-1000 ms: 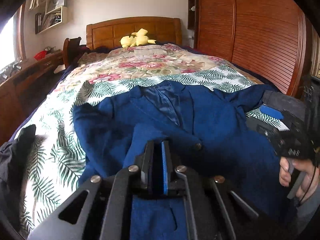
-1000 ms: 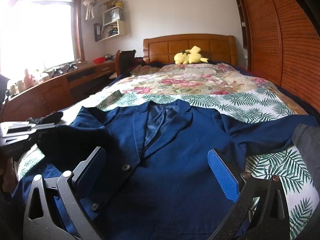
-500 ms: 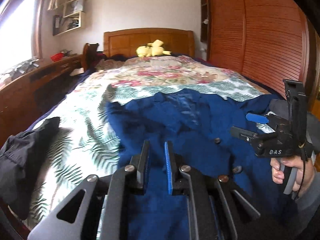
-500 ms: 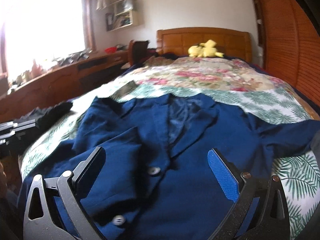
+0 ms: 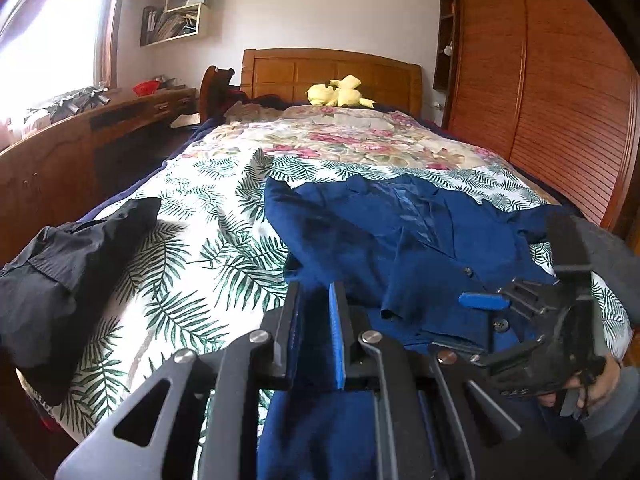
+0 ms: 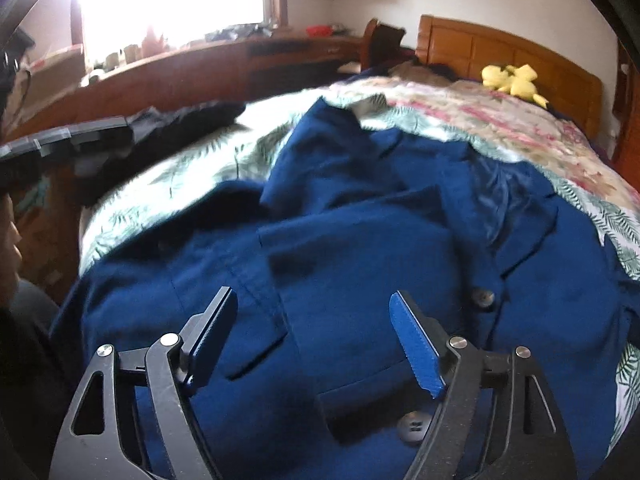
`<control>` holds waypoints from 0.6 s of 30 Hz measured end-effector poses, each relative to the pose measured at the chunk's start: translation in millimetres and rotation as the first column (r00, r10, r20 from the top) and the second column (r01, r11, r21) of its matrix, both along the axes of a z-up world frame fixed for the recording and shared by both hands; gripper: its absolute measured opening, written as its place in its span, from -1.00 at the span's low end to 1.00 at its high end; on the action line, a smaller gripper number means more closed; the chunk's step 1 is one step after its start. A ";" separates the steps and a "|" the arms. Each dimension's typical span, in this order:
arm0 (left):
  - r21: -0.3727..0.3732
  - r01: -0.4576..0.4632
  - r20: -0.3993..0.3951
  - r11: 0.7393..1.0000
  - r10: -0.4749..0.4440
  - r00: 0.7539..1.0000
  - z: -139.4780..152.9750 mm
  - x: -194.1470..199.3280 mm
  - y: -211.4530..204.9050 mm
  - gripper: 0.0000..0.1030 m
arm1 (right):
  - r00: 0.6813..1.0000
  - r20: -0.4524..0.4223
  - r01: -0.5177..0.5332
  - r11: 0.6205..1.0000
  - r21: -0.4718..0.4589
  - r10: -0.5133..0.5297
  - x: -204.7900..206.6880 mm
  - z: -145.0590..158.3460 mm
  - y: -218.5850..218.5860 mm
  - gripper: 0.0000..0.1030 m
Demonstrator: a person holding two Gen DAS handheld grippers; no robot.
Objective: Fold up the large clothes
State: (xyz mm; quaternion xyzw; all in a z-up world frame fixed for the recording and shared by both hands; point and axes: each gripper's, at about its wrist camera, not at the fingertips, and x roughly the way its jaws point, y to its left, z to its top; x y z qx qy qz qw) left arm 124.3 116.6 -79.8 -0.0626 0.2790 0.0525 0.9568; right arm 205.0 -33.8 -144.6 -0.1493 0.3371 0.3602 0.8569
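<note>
A large navy blue jacket [image 5: 392, 232] lies face up on the bed, its left sleeve folded across the front; it also fills the right wrist view [image 6: 360, 240]. My left gripper [image 5: 314, 312] is open a little and empty, at the jacket's near left hem. My right gripper [image 6: 312, 332] is wide open and empty, just above the jacket's front by the pocket flap and buttons. It also shows in the left wrist view [image 5: 492, 316], low at the right.
The bed has a leaf-print cover [image 5: 192, 248] and a floral quilt [image 5: 340, 140]. A black garment [image 5: 64, 264] lies at the bed's left edge. A yellow plush [image 5: 340, 94] sits by the headboard. A wooden desk [image 5: 80, 148] runs left, a wardrobe [image 5: 560, 100] right.
My left gripper has opened, let the sleeve go and drawn back to the left. The sleeve now lies folded over the jacket's front. My right gripper has swung left and lower over the jacket.
</note>
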 end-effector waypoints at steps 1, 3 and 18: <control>-0.002 0.000 0.001 1.000 0.000 1.000 0.1 -0.5 0.6 -0.80 | 1.000 -0.002 0.005 1.000 -0.013 -0.005 -0.1 -4.3 1.3 0.54; -0.004 0.001 0.003 1.000 -0.001 1.000 -0.1 -0.9 0.9 -0.80 | 1.000 -0.006 0.014 0.999 -0.041 -0.014 0.8 -10.1 1.4 0.49; 0.010 0.029 -0.005 1.000 -0.029 1.000 -2.1 2.8 -11.6 -0.80 | 0.999 -0.028 0.018 0.997 -0.070 -0.020 4.0 -14.8 -7.7 -0.69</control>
